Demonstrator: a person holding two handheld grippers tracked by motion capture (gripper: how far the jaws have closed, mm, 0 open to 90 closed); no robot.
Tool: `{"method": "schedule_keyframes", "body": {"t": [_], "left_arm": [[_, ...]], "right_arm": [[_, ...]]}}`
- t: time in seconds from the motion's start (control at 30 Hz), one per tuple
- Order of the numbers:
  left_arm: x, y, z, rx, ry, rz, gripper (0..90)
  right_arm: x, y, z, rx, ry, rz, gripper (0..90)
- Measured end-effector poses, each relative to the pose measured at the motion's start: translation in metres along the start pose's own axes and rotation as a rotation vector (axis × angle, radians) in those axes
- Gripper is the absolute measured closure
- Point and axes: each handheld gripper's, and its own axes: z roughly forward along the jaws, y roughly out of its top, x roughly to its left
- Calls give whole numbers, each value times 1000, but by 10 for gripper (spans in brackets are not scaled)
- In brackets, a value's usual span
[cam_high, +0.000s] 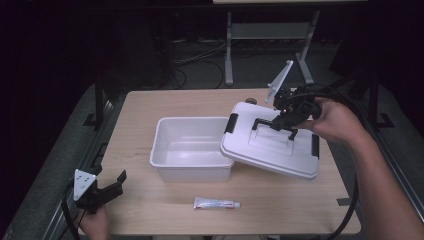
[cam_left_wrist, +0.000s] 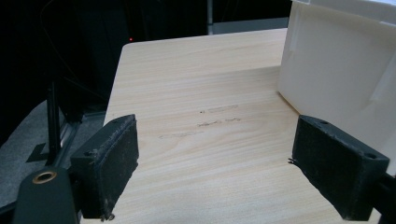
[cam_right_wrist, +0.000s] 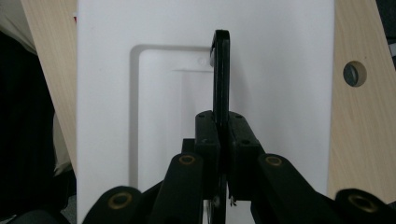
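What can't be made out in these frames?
- Print on the tube: too small in the high view.
- Right part of the box interior: covered by the tilted lid in the high view.
- Lid handle lower end: hidden between the right tool jaws in the right gripper view.

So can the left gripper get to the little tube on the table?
Probably yes. The left gripper has its jaws open near the table's front left corner, and the tube lies apart from the white box on bare tabletop. Nothing lies between them, and the lid is held up farther back.
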Motion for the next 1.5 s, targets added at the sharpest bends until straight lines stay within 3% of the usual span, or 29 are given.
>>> {"method": "schedule_keyframes", "body": {"t": [0.4,0.87,1.3,1.5], "left_arm": [[1,-1,0,0,7,-2,138],[-1,0,1,0,8,5,138],[2,0,0,-3,16,-3,138],[0,0,1,1,11,4,138]], "right_arm": [[-2,-37,8,15,-5,62,844],[-6,-71,45,38,32,118,844],[-8,-85,97,77,80,137,843],[-8,-86,113,84,99,150,843]]}}
